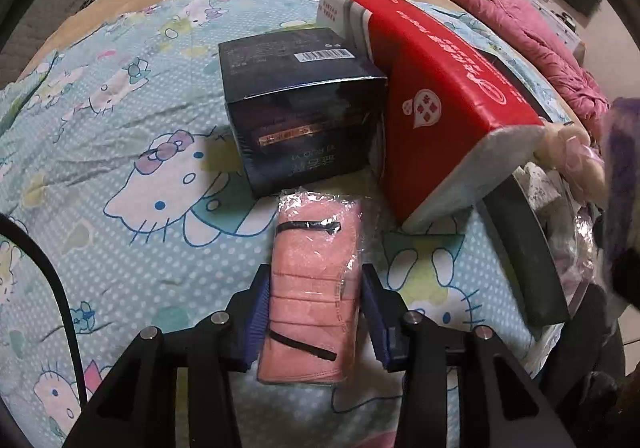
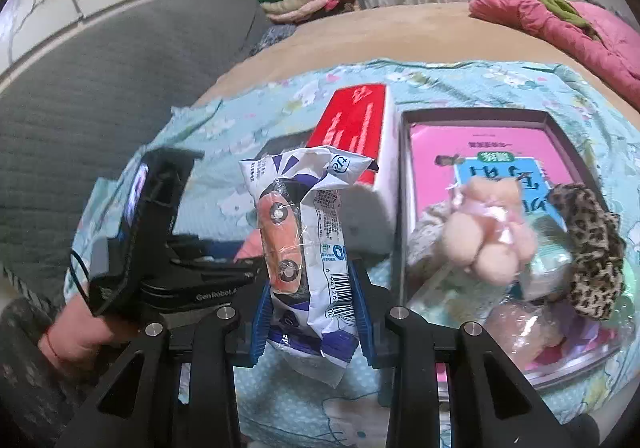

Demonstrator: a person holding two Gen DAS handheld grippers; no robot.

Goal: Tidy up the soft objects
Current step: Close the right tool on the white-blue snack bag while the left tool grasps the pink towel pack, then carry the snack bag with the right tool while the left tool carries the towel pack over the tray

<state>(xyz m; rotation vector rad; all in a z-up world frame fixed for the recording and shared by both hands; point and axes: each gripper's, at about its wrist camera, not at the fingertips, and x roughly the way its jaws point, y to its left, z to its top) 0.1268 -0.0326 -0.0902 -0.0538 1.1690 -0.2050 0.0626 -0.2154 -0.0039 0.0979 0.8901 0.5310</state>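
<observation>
**Two soft packs gripped at once**

Two packets were in hand: the pink mask pack [image 1: 310, 292] lay on the blanket [image 1: 120, 135], left gripper [image 1: 316, 312] narrowed against its sides; the white wrapped packet [image 2: 308, 248] hung clamped in the right gripper [image 2: 312, 312]. Judged mid-pickup; next, carrying both to the open tray [image 2: 472, 115] beside the red box [image 2: 356, 127].

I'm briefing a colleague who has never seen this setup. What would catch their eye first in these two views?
Probably the bright red tissue pack, propped at a tilt beside the dark box on the cartoon-cat sheet. Next, what each gripper grips: the left gripper pinches a pink wrapped pack, the right gripper a crinkled white packet. To the right, a tray holds a fuzzy peach pompom tie and a leopard scrunchie.
</observation>
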